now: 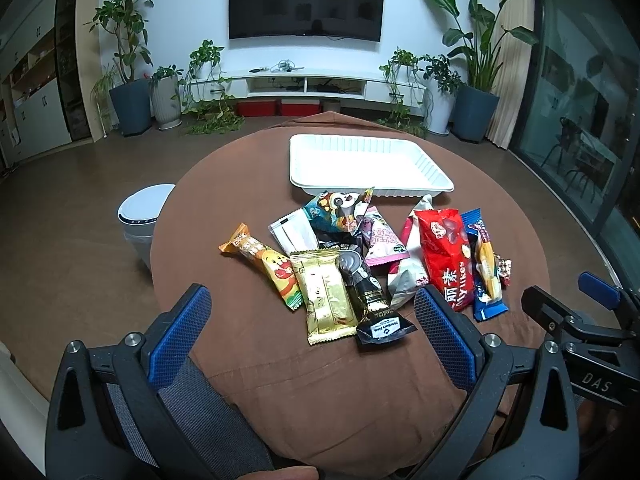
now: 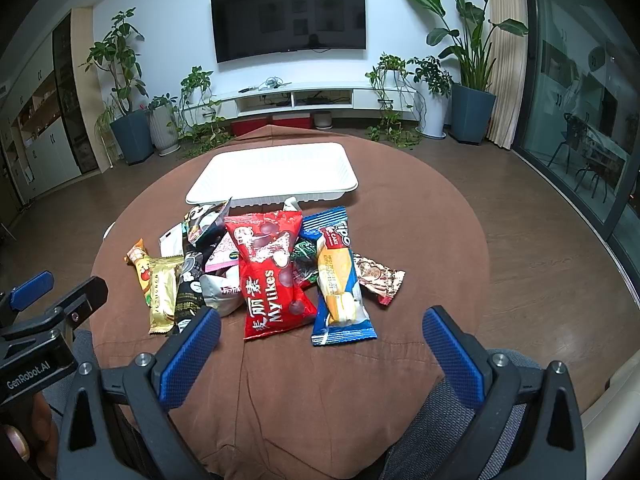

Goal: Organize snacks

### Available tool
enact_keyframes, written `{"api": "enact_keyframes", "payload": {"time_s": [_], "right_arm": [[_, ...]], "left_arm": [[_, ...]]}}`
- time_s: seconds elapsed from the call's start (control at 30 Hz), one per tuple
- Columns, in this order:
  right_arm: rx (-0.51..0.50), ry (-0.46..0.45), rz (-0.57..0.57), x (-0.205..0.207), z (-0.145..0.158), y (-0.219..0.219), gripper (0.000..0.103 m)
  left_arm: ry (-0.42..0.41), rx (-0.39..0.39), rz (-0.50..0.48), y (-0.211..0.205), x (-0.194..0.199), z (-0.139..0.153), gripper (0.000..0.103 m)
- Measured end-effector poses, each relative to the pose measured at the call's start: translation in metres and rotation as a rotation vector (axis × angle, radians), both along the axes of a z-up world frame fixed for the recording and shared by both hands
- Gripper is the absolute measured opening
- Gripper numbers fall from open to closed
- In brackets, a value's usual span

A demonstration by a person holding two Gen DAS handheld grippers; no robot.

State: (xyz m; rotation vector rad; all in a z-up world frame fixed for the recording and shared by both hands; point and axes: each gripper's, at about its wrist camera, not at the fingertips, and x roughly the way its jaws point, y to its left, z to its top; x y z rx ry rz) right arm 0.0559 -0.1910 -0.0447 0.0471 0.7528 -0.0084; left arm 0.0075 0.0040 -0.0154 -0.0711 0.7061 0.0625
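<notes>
A heap of snack packets [image 1: 360,264] lies mid-desk on the brown cloth [image 1: 320,380], touching the near rim of the white tray [image 1: 368,160], which sits toward the far edge. Left claw [image 1: 316,332] and right claw [image 2: 320,344] hover at the near edge, both spread apart and gripping nothing.

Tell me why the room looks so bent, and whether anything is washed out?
Both views are fisheye: in the left wrist view the TV bows and the corners go black. In the right wrist view the white tray is overexposed, its ribbing nearly lost, while the red Mylikes bag stays sharp. The window reflects the room.
</notes>
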Motion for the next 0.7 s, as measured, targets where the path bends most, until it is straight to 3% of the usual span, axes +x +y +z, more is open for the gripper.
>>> {"api": "enact_keyframes", "payload": {"time_s": [0.7], "right_arm": [[-0.003, 0.002, 0.001, 0.0001, -0.0009, 0.0003, 0.103]], "left_arm": [[0.007, 0.002, 0.000, -0.0009, 0.0023, -0.0016, 0.103]]}}
